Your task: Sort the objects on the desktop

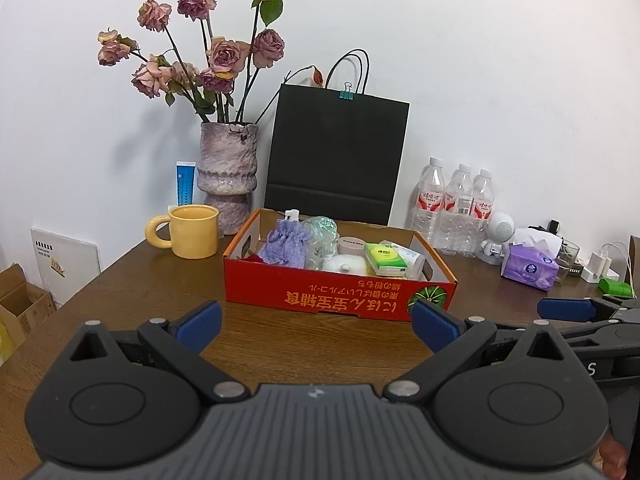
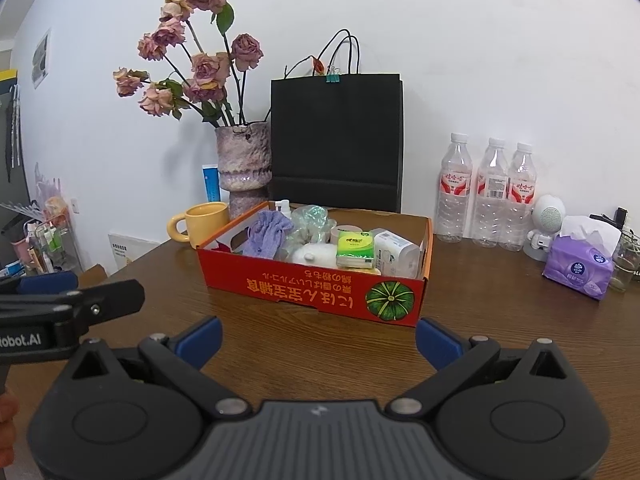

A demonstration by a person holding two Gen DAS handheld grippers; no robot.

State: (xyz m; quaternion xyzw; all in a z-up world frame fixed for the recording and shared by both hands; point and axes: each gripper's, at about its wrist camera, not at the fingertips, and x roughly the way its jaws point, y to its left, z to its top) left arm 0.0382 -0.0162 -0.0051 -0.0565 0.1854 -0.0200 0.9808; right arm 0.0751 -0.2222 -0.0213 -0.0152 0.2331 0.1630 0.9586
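Two grippers hover side by side over the near part of a brown wooden bench. The left gripper has its jaws spread wide and holds nothing. The right gripper also has its jaws wide apart and empty.

One red cardboard box sits at the middle of the bench, open at the top, just beyond both grippers. Inside it lie a purple knitted pouch, a white spray bottle, a crumpled clear bag, a white fluffy item, one green tissue pack and one white pack, all crowded together.

Left of the box stands one yellow mug. Behind it is one vase of dried roses, with a blue tube against the wall. One black paper bag stands behind the box. To the right are three clear water bottles in a row, one small white robot figure, one purple tissue pack and one glass.

Bare bench lies open between the grippers and the box, and on the box's right side. The bench's left edge drops off beside the mug.
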